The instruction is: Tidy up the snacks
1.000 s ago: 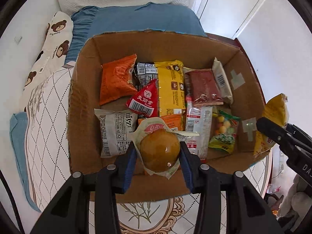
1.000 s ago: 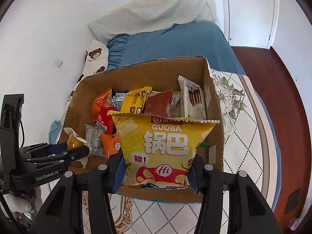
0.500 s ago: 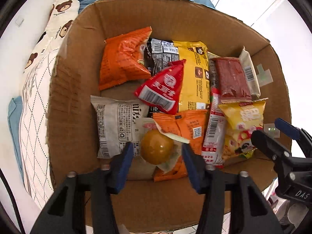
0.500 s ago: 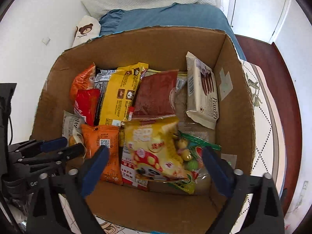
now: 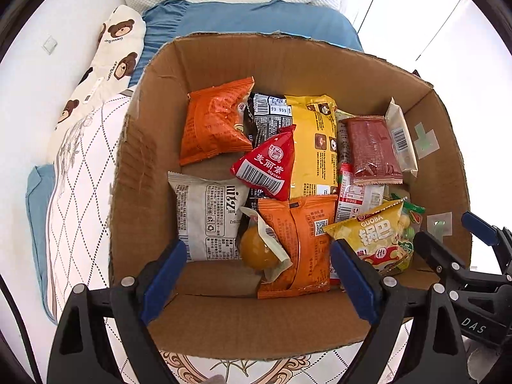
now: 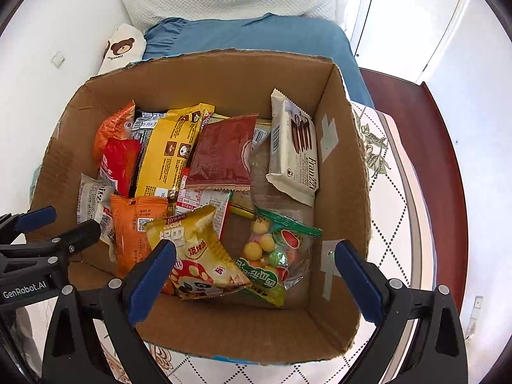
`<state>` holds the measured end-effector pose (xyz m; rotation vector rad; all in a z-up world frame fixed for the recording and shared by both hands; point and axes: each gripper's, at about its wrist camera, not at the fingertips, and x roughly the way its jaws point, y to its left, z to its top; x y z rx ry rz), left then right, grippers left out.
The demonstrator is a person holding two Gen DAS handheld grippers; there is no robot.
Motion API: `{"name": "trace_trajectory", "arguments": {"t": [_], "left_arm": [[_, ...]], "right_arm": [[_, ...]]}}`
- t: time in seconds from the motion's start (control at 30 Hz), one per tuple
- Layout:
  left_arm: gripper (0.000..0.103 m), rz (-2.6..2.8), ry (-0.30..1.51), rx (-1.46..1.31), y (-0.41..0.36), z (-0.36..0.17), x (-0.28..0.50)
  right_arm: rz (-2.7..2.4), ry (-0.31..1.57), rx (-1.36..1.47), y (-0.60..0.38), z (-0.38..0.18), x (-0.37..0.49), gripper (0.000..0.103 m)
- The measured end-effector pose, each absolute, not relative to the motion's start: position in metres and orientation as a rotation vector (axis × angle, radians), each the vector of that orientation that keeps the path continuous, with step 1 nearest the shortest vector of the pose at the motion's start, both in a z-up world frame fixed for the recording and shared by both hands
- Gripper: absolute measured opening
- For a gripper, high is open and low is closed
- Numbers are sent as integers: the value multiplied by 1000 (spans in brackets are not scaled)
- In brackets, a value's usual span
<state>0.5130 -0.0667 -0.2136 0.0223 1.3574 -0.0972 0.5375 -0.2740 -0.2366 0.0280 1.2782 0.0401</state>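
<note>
Both of your grippers are wide and hold nothing. Your left gripper [image 5: 256, 275] hangs over the near left part of the cardboard box [image 5: 288, 60]. Your right gripper [image 6: 254, 283] hangs over the near right part of the same box.

All the snacks you can see lie inside the box. The round orange snack in a clear wrap [image 5: 260, 249] lies just ahead of your left gripper, between its two fingers, beside the grey and white pack [image 5: 208, 217]. It touches the orange pack [image 5: 300, 243] on its right. The yellow GUOBA bag [image 6: 195, 256] lies just ahead of your right gripper, near its left finger. Its long side runs from the far left to the near right. It rests partly on the bag of round candies [image 6: 275, 256].

I do not see any snack outside the box. So I think your next move is to lift both grippers up and look for more snacks. Each gripper is nearest to the snack in front of it, so take care not to bump it on the way out.

The box sits on a bed with a white quilted cover [image 5: 80, 192]. A blue pillow [image 5: 249, 22] lies behind the box. A teddy bear pillow [image 5: 105, 60] is on the left. A white door [image 6: 406, 19] and a dark red floor [image 6: 448, 160] are on the right.
</note>
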Motion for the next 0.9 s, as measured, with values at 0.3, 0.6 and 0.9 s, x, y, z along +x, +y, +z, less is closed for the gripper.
{"name": "trace_trajectory", "arguments": {"t": [0.3, 0.6, 0.9], "left_arm": [[92, -96, 1278, 5, -66, -184, 491], [92, -101, 1115, -3, -64, -135, 440], [92, -71, 973, 23, -59, -89, 358]], "right_arm": [[34, 1218, 45, -276, -213, 517, 101], [32, 1067, 39, -277, -159, 465, 101], [73, 949, 43, -270, -108, 385, 101]]}}
